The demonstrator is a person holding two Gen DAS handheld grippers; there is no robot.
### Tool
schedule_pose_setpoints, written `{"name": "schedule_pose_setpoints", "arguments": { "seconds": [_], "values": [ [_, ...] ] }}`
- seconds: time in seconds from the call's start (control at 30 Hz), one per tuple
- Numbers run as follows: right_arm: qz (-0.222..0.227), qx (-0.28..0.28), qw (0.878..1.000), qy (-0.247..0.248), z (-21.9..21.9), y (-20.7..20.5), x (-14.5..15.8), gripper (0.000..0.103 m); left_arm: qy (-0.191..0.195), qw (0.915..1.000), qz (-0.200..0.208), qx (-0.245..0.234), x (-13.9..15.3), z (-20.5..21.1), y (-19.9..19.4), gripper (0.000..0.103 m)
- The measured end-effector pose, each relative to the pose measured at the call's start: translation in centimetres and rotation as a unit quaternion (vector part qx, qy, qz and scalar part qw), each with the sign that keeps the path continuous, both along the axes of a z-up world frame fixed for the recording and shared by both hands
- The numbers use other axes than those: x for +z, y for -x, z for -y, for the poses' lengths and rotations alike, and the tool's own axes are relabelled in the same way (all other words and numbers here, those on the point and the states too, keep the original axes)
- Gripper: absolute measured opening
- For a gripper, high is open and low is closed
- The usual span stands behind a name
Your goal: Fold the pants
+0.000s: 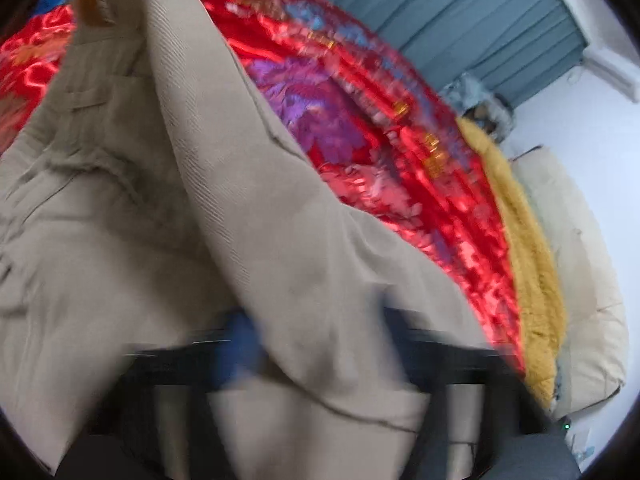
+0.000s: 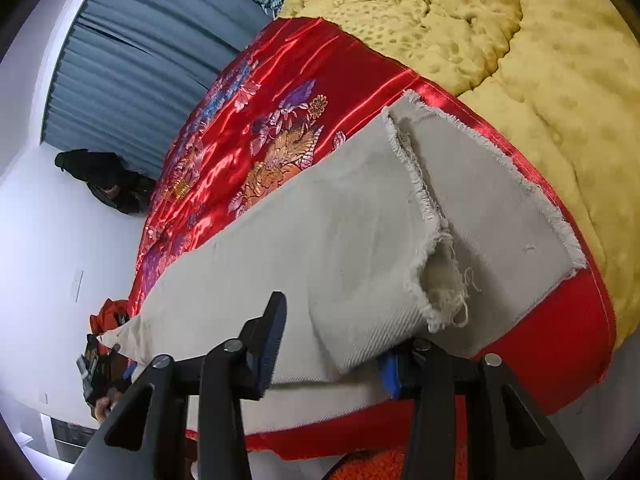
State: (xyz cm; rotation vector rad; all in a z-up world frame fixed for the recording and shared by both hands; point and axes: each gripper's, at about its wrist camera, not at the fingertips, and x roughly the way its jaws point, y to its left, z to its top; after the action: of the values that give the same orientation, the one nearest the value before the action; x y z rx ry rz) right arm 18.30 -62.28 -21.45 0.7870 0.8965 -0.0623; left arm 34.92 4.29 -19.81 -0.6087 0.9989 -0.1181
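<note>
The beige pants (image 1: 168, 208) lie on a red satin bedspread (image 1: 360, 128). In the blurred left wrist view the waist end with a tan label (image 1: 90, 0) is lifted, and cloth drapes over my left gripper (image 1: 316, 340), whose blue pads (image 1: 240, 344) press on it. In the right wrist view the two frayed leg hems (image 2: 436, 208) are stacked. My right gripper (image 2: 332, 344) straddles a fold of the leg cloth (image 2: 360, 320). Its left finger (image 2: 268, 340) stands clear and its right pad (image 2: 388, 372) is under the cloth.
A yellow dotted blanket (image 2: 500, 40) lies beyond the red spread. Blue curtains (image 2: 140, 60) and a white wall (image 2: 60, 240) bound the bed. A cream cushion (image 1: 580, 260) sits at the bed's edge. My left gripper and hand (image 2: 100, 372) show at the lower left.
</note>
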Motion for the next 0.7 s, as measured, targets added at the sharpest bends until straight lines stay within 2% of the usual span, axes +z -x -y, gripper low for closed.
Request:
{"name": "schedule_pose_setpoints", "arguments": {
  "seconds": [0.03,0.1,0.13,0.17,0.27,0.3,0.33,0.37,0.43,0.47,0.5,0.57,0.6,0.67,0.7],
  "values": [
    [-0.005,0.005,1.000,0.010,-0.1,-0.5,0.2,0.004,0.004,0.9999,-0.012,0.000,0.1,-0.1,-0.7,0.001],
    [-0.001,0.019,0.998,0.053,-0.6,-1.6,2.4,0.004,0.032,0.9991,0.028,-0.009,2.6,-0.2,-0.4,0.000],
    [0.009,0.025,0.998,0.065,-0.7,-1.9,3.5,0.004,0.029,0.9977,0.059,-0.018,4.9,0.1,0.2,0.001],
    [0.035,0.038,0.995,0.084,-1.0,-2.3,5.9,0.004,0.027,0.9957,0.083,-0.030,7.2,0.2,1.1,0.001],
    [0.081,0.087,0.987,0.112,-1.4,-2.5,10.2,0.004,0.033,0.9907,0.116,-0.063,10.6,-0.4,4.5,0.001],
    [0.079,0.107,0.984,0.118,-1.4,-2.4,10.6,0.004,0.028,0.9908,0.112,-0.071,10.5,-0.6,6.1,0.002],
    [0.070,0.117,0.983,0.123,-1.2,-2.3,10.5,0.004,0.024,0.9923,0.091,-0.080,9.3,-0.6,8.0,0.002],
    [0.042,0.127,0.983,0.129,-0.7,-2.1,9.6,0.004,0.022,0.9937,0.070,-0.085,8.1,-0.4,9.0,0.002],
    [-0.029,0.111,0.984,0.137,0.9,-1.3,6.4,0.005,0.002,0.9950,0.004,-0.100,3.8,0.2,11.1,0.002],
    [-0.066,0.094,0.986,0.123,2.1,-0.9,4.3,0.005,-0.010,0.9946,-0.023,-0.101,1.7,0.7,11.6,0.002],
    [-0.084,0.079,0.988,0.102,3.1,-0.4,2.5,0.005,-0.006,0.9945,-0.043,-0.096,0.3,0.6,11.9,0.002],
    [-0.081,0.056,0.991,0.088,3.8,0.1,1.3,0.008,0.019,0.9953,-0.059,-0.074,-1.3,-0.3,12.5,0.002],
    [-0.077,0.046,0.992,0.086,4.0,0.3,1.3,0.009,0.028,0.9956,-0.056,-0.070,-0.9,-0.7,12.6,0.002],
    [-0.062,0.025,0.995,0.072,4.3,0.7,1.3,0.026,0.017,0.9959,-0.044,-0.077,-0.1,-0.5,12.8,0.002],
    [-0.056,0.020,0.996,0.062,4.4,0.8,1.3,0.030,0.009,0.9959,-0.038,-0.082,0.1,-0.2,12.8,0.002]
  ]
}}
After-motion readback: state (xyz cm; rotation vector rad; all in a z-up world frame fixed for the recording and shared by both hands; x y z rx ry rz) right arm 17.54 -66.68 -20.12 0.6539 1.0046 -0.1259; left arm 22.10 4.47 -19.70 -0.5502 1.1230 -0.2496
